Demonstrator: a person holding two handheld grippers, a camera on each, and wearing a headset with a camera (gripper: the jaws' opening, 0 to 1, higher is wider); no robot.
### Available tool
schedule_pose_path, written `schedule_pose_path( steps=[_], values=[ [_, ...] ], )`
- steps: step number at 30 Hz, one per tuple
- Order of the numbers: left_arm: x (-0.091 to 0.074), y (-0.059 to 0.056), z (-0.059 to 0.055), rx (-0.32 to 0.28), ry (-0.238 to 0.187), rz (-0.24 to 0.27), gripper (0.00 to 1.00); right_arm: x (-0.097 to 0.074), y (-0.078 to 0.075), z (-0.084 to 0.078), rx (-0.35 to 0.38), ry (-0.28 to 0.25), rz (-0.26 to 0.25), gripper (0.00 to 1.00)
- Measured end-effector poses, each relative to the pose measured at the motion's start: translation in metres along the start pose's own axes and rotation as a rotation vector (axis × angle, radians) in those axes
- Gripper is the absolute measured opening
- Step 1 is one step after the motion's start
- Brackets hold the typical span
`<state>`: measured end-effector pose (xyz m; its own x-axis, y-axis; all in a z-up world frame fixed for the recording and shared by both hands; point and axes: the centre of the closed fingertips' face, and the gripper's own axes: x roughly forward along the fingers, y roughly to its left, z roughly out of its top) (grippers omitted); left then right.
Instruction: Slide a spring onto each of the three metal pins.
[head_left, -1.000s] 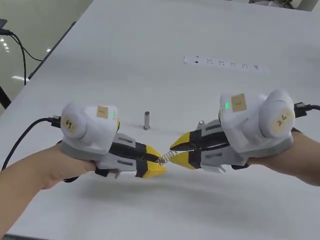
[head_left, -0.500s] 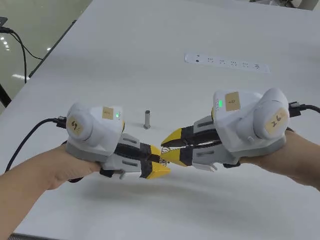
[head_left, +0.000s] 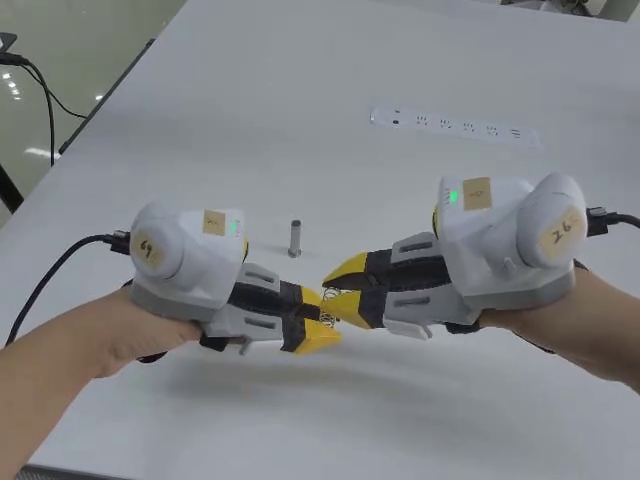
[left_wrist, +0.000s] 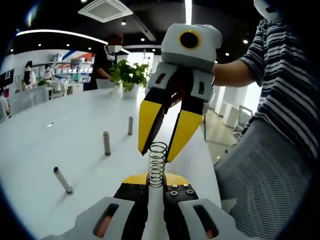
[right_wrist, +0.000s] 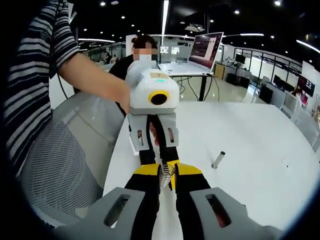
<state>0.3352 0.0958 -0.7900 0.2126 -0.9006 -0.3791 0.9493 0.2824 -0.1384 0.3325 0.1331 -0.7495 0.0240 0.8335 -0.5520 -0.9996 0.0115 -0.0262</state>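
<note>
Left hand-held gripper (head_left: 320, 328), head view: tips meeting right hand-held gripper (head_left: 338, 288), spring (head_left: 335, 303) between, above tabletop (head_left: 300, 90); bare pin (head_left: 295, 238) upright just beyond.
Left gripper view: left clamps spring's base, axis running into right's parted jaws.
Right gripper view: bare pin ahead, rightward.

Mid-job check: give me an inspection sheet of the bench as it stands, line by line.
Surface: white workbench, flat.
Job's things: spring held between the grippers; bare pin standing; near pin and far pin each appear to wear a spring.
Clutter: power strip at the far side.
Grippers: left hand-held gripper shut on the spring's base; right hand-held gripper open, jaws either side of its free end.
Cables: grey cable runs from the left hand-held gripper; black cable hangs beyond the bench's left edge.
Surroundings: open office, potted plant, a person behind it.
</note>
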Motion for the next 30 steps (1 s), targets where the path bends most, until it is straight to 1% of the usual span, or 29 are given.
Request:
schedule_pose_path(
  steps=[5,7,10,12,15,16,17,19,20,21,23,25,29,30],
  values=[
    [0.000,-0.001,0.001,0.005,-0.005,-0.003,0.02,0.000,0.001,-0.001,-0.006,0.006,-0.001,0.08],
    [0.000,-0.001,0.002,0.006,-0.006,-0.002,0.02,0.001,0.001,-0.002,0.005,0.011,0.000,0.08],
    [-0.001,0.000,0.002,0.008,-0.007,0.001,0.02,0.001,0.001,-0.001,0.010,0.003,-0.001,0.08],
    [-0.002,0.000,0.003,0.004,-0.007,0.004,0.02,0.001,0.002,0.001,-0.002,-0.001,-0.001,0.08],
    [-0.004,0.001,0.003,-0.025,-0.008,0.004,0.03,0.003,0.002,0.002,-0.027,-0.001,-0.001,0.07],
    [-0.004,0.001,0.003,-0.021,-0.008,0.008,0.03,0.003,0.002,0.003,-0.035,0.000,-0.003,0.07],
    [-0.005,0.003,0.003,-0.029,-0.009,0.017,0.03,0.003,0.002,0.004,-0.033,-0.001,-0.001,0.07],
    [-0.006,0.005,0.002,-0.063,-0.006,0.028,0.04,0.004,0.001,0.005,-0.034,-0.003,0.000,0.07],
    [-0.007,0.006,0.002,-0.069,-0.006,0.030,0.04,0.004,0.000,0.005,-0.033,-0.003,0.000,0.07],
    [-0.008,0.008,0.001,-0.081,-0.002,0.041,0.06,0.004,-0.001,0.006,-0.036,-0.005,-0.002,0.07],
    [-0.009,0.009,0.001,-0.077,-0.005,0.049,0.10,0.005,-0.001,0.007,-0.040,-0.003,-0.003,0.07],
    [-0.011,0.010,0.001,-0.074,-0.002,0.055,0.10,0.005,-0.003,0.006,-0.054,0.005,-0.006,0.07],
    [-0.015,0.016,-0.002,-0.084,0.004,0.082,0.18,0.005,-0.005,0.006,-0.056,0.008,-0.013,0.07],
    [-0.017,0.017,-0.003,-0.098,0.007,0.090,0.19,0.004,-0.005,0.006,-0.059,0.008,-0.015,0.07]
  ],
)
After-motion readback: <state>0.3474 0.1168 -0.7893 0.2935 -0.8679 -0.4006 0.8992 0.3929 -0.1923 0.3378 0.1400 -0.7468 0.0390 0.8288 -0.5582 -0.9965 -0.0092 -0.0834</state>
